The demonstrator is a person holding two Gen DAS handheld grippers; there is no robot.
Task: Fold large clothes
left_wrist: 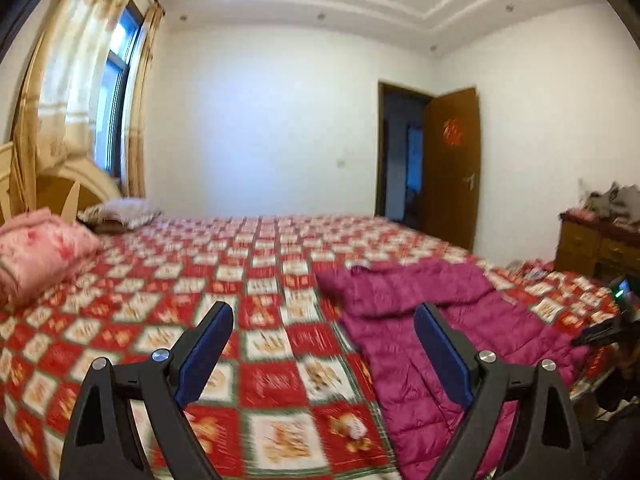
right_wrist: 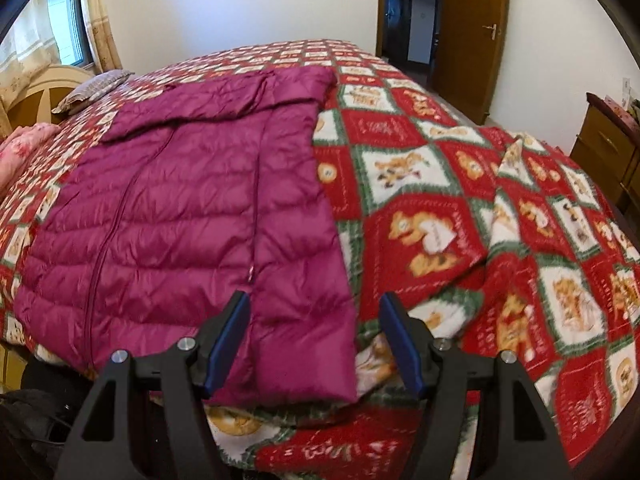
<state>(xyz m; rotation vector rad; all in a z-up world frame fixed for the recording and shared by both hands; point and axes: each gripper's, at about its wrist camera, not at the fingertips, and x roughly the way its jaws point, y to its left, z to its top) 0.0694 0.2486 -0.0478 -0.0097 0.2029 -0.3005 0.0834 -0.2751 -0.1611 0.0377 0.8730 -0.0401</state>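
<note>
A magenta quilted down jacket (right_wrist: pixel 192 208) lies flat on the bed with its right side folded over the front and a sleeve folded across the top. It also shows in the left wrist view (left_wrist: pixel 448 320), to the right. My right gripper (right_wrist: pixel 314 304) is open and empty, its jaws spread just above the jacket's near right hem. My left gripper (left_wrist: pixel 324 316) is open and empty, held over the bedspread to the left of the jacket. Its right finger (left_wrist: pixel 440 344) overlaps the jacket's edge in view.
The bed has a red, white and green checked blanket (right_wrist: pixel 432 208). A pink folded quilt (left_wrist: pixel 36 256) and a pillow (left_wrist: pixel 120 212) lie by the headboard. A wooden dresser (left_wrist: pixel 592 248) stands at the right and an open brown door (left_wrist: pixel 452 168) behind.
</note>
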